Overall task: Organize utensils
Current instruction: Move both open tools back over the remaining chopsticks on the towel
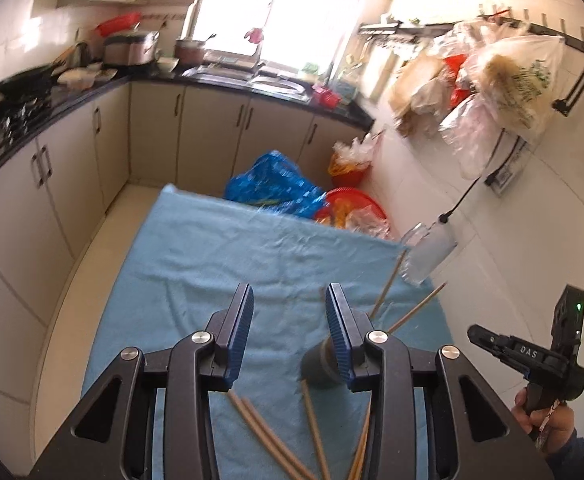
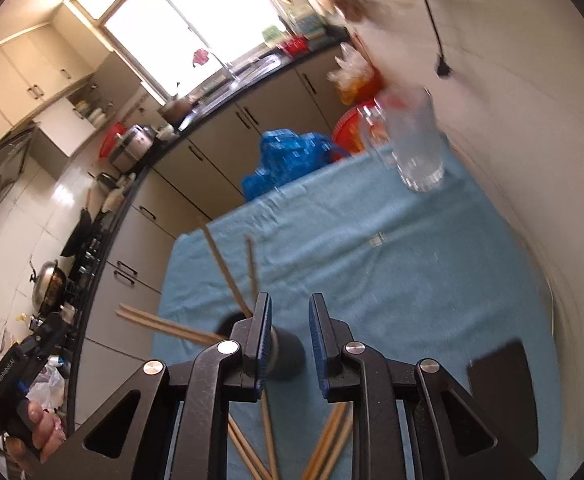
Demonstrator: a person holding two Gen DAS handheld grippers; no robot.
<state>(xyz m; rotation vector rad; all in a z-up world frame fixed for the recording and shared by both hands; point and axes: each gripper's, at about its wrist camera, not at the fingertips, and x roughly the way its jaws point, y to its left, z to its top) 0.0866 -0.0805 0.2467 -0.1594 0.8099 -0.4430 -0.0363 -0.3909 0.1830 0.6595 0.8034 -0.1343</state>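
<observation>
The chopsticks are all over the place. A bunch of loose chopsticks (image 1: 268, 436) lie fanned on the blue cloth (image 1: 196, 264) right under the left gripper (image 1: 288, 336), poking out below its fingers. Two more chopsticks (image 1: 396, 300) stick up at a slant out of a small dark holder (image 1: 318, 364) that sits just behind the left gripper's right-hand finger, partly hidden by it.

From the right gripper (image 2: 290, 344) it's the same holder (image 2: 288, 356), sitting just past its left-hand finger, with sticks leaning up and away to the left. More loose ones (image 2: 328, 444) lie below its fingers.

Both grippers have their jaws apart with nothing between the pads, just cloth showing in the gap. The left one's gap is wider than the right's.

A clear glass mug (image 2: 412, 144) stands at the far right corner of the cloth, well ahead of the right gripper. A flat dark thing (image 2: 500, 376) lies on the cloth to the right gripper's right; I can't tell what it is.

Beyond the table there's a blue plastic bag (image 1: 272, 184) on the floor.
</observation>
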